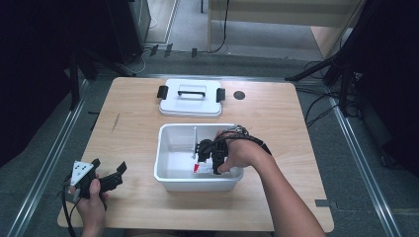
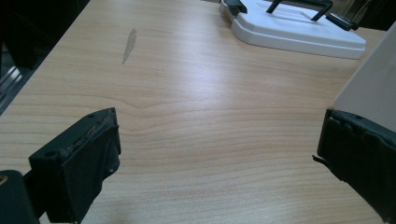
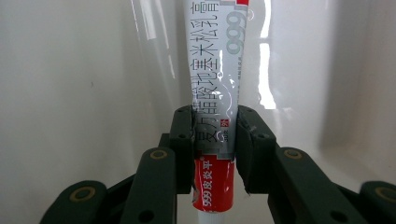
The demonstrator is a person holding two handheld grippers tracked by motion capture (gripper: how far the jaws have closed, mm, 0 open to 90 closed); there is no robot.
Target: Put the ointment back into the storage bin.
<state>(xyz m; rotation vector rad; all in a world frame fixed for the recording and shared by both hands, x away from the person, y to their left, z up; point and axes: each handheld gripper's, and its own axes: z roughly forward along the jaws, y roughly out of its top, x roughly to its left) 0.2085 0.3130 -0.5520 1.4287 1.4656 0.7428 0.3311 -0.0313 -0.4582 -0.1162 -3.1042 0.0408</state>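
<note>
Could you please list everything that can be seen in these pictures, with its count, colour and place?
Table: one, light wood, under everything.
Bin: one, white, open, at the table's middle, with a thin divider inside.
Lid: one, white with a black handle and black clips, flat on the table behind the bin.
Ointment box: one, silver-white with a red end and printed characters, inside the bin.
Round hole: one, dark, in the table to the right of the lid.
Left gripper: one, black, jaws wide apart, low over the table's near left corner.
Right gripper: one, black, inside the bin, clamped on the ointment box.
</note>
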